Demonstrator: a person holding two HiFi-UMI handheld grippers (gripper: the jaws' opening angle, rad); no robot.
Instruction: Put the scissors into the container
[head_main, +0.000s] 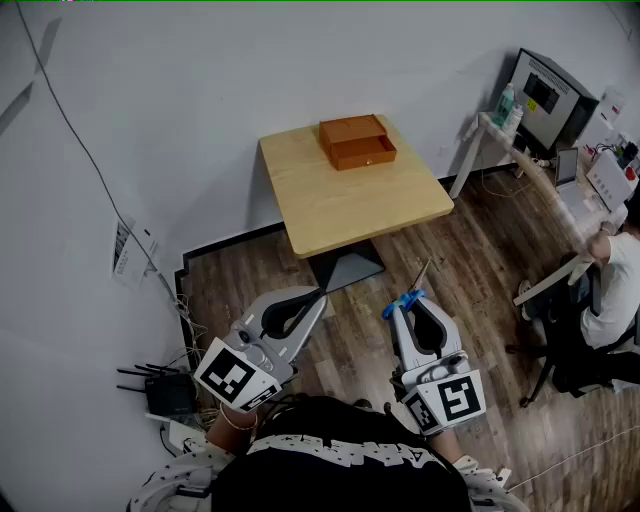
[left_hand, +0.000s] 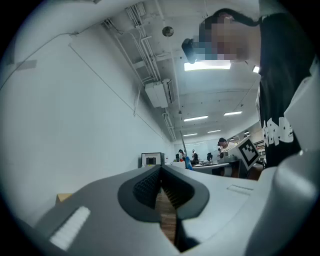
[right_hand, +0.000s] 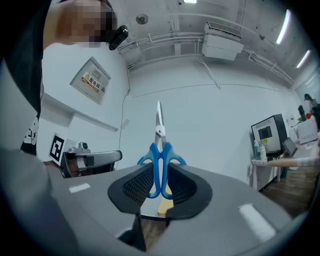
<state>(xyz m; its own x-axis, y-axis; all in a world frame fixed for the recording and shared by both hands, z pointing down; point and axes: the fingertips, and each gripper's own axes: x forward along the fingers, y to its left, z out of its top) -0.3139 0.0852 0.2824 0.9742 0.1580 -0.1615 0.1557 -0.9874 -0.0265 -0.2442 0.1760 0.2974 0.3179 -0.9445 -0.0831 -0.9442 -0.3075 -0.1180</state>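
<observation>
**Scissors in my right gripper, container across the room on the table**

Closest to me, the right gripper (head_main: 410, 308) is clamped on the scissors (head_main: 412, 292). In the right gripper view its pads press from both sides on the blue handle loops, so the jaws stand fairly wide. The closed blades of the scissors (right_hand: 160, 145) stick straight out past the jaw tips. The left gripper (head_main: 320, 296) sits beside it, a little apart. In the left gripper view its two jaws meet at the tips with nothing between them, and I can see only bare floorboards through the gap behind the tips. Both grippers hang over the wooden floor (head_main: 480, 250), short of the table.

Further out is the light wooden table (head_main: 350, 205) on its dark pedestal, with the scissor blades pointing roughly toward it. The orange container (head_main: 357, 141) sits at the table's far edge, close to the white wall, and nothing else is on the tabletop.

Off to my left, a black router (head_main: 165, 390) with antennas lies on the floor by the wall. To my right, a seated person (head_main: 610, 295) is at a white desk, and a monitor (head_main: 545, 95) stands at that desk's far end.
</observation>
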